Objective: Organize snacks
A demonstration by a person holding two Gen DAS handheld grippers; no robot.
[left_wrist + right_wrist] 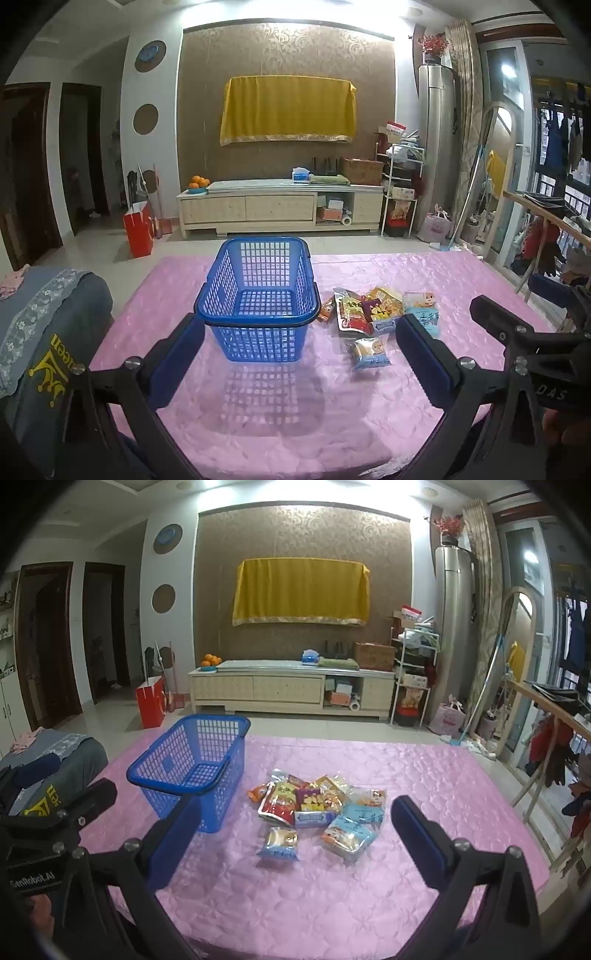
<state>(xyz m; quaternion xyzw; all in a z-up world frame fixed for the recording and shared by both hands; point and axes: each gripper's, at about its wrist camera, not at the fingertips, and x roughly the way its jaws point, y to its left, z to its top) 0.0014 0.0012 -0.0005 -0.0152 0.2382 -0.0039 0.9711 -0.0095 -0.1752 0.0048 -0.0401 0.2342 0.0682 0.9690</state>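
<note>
Snack pile [317,805] lies right of the blue basket [192,760], ahead of both spread, empty grippers: left gripper [299,354], right gripper [295,834], angled downward.

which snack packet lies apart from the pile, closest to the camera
The small blue-and-white packet with the orange picture. It lies alone on the pink cloth, in front of the pile, whose packets overlap one another.

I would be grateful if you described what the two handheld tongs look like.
Both tongs, left and right, have black angular plastic frames joined with silver bolts, and fingers faced with flat blue pads. White lettering marks each body: "GenRobot.AI" shows on the left one, seen from the right wrist view.
</note>
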